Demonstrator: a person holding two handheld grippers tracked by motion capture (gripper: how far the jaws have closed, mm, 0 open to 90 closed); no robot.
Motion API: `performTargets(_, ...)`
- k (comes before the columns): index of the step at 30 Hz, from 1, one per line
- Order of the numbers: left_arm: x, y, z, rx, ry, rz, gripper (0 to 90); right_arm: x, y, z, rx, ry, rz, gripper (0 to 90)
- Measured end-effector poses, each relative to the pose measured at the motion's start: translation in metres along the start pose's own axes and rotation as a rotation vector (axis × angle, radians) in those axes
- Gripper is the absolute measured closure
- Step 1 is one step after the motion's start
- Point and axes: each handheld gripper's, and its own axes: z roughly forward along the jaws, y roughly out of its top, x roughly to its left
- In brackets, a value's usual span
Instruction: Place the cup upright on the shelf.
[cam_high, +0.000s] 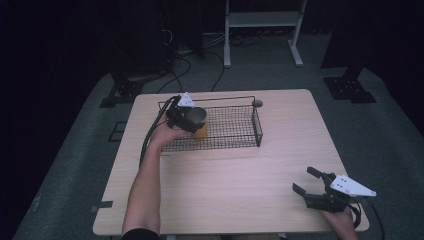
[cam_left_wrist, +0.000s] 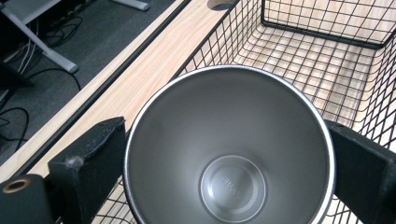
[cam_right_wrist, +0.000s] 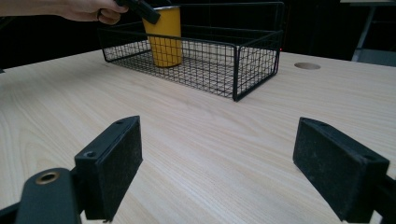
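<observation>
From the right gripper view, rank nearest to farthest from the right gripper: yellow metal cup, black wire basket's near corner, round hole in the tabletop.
1. Black wire basket, near corner, ahead centre.
2. Round hole, ahead right.
3. Yellow metal cup, far left inside basket, clamped by the left gripper.

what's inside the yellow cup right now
Nothing: the cup shows a bare steel bottom, held by the left gripper in the wire basket. What lies under it is hidden.

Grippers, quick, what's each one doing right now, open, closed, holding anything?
Left gripper: closed on the yellow steel cup, inside the wire basket.
Right gripper: open, holding nothing, above the table.
</observation>
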Motion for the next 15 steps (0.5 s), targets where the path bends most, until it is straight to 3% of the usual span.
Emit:
performTargets(7, 0.002, 0.001, -0.005, -0.009, 0.019, -0.011, 4.5, 0.001, 0.000, 0.000, 0.000, 0.003, -0.002, 14.8)
performTargets(15, 0.001, 0.003, -0.011, -0.032, 0.012, -0.039, 4.4, 0.001, 0.000, 0.000, 0.002, 0.007, -0.008, 14.8)
